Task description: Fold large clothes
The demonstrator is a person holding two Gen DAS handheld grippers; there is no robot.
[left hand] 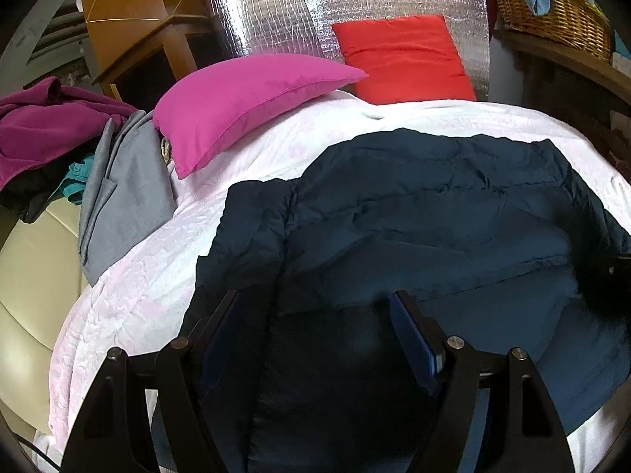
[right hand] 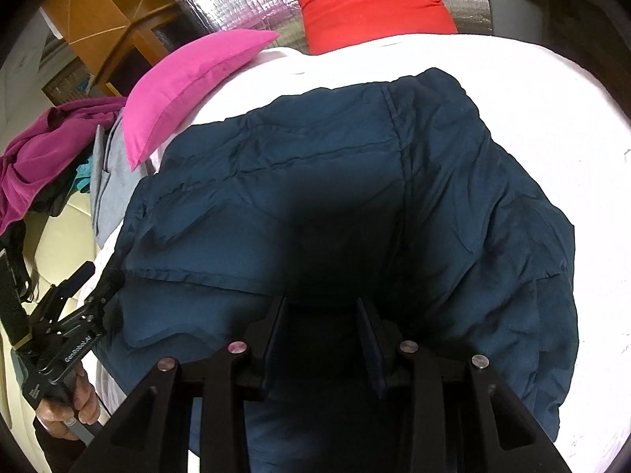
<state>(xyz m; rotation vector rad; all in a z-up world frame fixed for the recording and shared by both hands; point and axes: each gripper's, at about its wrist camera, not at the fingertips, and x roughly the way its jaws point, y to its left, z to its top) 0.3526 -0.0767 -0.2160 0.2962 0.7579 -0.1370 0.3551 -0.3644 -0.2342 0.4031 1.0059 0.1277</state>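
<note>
Grippers, two of them, hang over the near edge of a dark blue jacket [left hand: 434,213] spread across the bed. The left gripper [left hand: 315,303] has its flat fingers spread wide, with dark cloth lying between them but neither pad pressing on it. The right gripper [right hand: 321,307] holds its jaws narrower, and whether the pads are pinching the shadowed fabric between them I cannot tell (it is nearly black there). From the right wrist view a hand [right hand: 75,402] shows at the lower left, wrapped around the handle of the left tool. The jacket is puffy and quilted, stitched in wide bands, with a slightly shiny, rumpled surface; it lies flat on a white bedcover [left hand: 130,287] with a faint embossed pattern. Beyond it sit two pillows: one magenta pillow [left hand: 244,106], plump and pointed at its corner, lying on the cover, and one red pillow [left hand: 406,59], squarer, propped against a crinkled silver foil sheet [left hand: 268,19]. At the left edge of the bed drapes one smooth grey garment [left hand: 126,197], and past it a heap with one purple fleecy garment [left hand: 47,130] on top. A woven wicker basket [left hand: 552,12] sits on a shelf at the upper right.
</note>
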